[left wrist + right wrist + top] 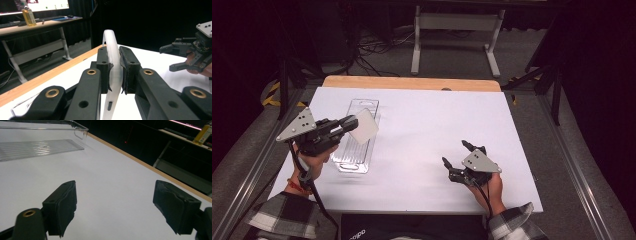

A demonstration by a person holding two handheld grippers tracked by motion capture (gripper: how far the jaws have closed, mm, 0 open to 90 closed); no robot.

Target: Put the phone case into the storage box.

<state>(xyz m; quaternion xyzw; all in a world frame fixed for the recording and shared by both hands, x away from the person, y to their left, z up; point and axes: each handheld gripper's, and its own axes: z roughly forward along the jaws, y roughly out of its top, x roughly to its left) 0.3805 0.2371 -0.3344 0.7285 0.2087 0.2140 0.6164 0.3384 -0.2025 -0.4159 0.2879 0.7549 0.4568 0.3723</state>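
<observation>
White-covered table (422,125), dark room beyond. Translucent plastic divider (363,126) is clamped edge-on in the left gripper (354,123), held above the clear tray (362,104) at table left. Insertion into the tray appears not yet done. Right gripper (455,154) rests jaws apart, empty, well clear; nothing obstructs.

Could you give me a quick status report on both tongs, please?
Left tongs shut on white plastic divider, held above clear tray. Right tongs open, empty, low over white table. Nothing in the way.
</observation>
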